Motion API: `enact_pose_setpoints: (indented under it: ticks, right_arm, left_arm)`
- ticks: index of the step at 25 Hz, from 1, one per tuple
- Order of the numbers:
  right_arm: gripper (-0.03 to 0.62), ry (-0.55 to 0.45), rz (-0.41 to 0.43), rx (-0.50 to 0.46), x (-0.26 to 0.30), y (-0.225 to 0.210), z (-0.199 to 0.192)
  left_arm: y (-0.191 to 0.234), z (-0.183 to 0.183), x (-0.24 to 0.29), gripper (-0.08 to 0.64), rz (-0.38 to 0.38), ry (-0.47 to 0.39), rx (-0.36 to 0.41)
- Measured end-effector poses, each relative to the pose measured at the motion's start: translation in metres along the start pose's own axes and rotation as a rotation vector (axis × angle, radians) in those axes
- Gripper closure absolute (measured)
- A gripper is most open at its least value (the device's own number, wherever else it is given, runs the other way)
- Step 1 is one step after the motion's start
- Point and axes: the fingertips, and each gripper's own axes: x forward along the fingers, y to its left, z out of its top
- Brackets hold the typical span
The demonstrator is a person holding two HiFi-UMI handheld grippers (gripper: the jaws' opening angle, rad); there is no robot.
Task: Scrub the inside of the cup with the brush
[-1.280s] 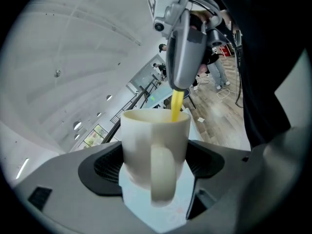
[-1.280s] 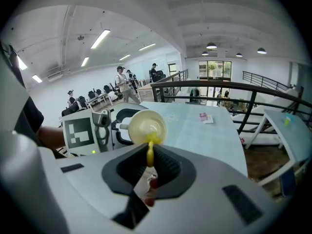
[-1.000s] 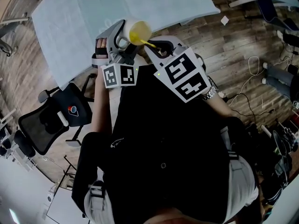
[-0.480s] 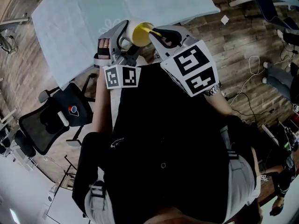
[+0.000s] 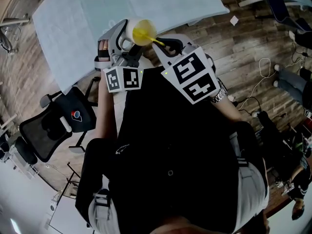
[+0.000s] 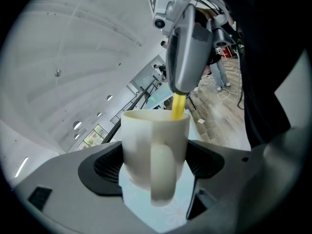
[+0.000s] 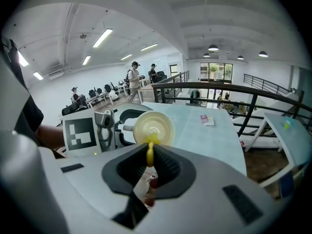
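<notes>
Bright light comes from ceiling strips [image 7: 101, 37] above the cup [image 7: 153, 128]. Both gripper views bend and darken toward their round edges. Below the cup the head view is dim. In the left gripper view, the cup's near side looks perhaps soft.

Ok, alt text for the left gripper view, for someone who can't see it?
A cream cup, handle toward the camera, sits clamped between the jaws of the left gripper. From above, the right gripper holds a yellow brush down into the cup's mouth. Behind are a white ceiling and a wood floor.

No legible text, labels, numbers or brands
</notes>
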Motion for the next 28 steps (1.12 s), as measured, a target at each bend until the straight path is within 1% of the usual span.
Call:
enact_pose_setpoints:
  ticks: [4, 6, 11, 16, 20, 23, 28]
  right_arm:
    - [0.552, -0.023, 0.045, -0.003, -0.001, 0.014, 0.007]
    - [0.552, -0.046, 0.05, -0.001, -0.004, 0.015, 0.014]
    - [0.552, -0.087, 0.018, 0.008, -0.012, 0.002, 0.028]
    - [0.552, -0.099, -0.023, 0.035, -0.015, -0.016, 0.029]
    - [0.552, -0.089, -0.034, 0.051, -0.015, -0.022, 0.024]
    - [0.552, -0.059, -0.043, 0.037, -0.013, -0.02, 0.015]
    - [0.552, -0.017, -0.008, 0.023, -0.01, -0.008, 0.002]
  left_arm:
    - [-0.007, 0.001, 0.0, 0.164, -0.016, -0.007, 0.007]
    - [-0.011, 0.003, 0.0, 0.164, -0.026, -0.013, 0.013]
    - [-0.014, 0.007, 0.0, 0.164, -0.035, -0.021, 0.03]
    - [-0.012, 0.003, -0.001, 0.164, -0.03, -0.02, 0.028]
    - [-0.006, -0.001, -0.002, 0.164, -0.018, -0.014, 0.022]
    - [-0.002, -0.004, -0.002, 0.164, -0.011, -0.002, 0.025]
    - [0.004, -0.01, 0.0, 0.164, 0.005, 0.018, 0.021]
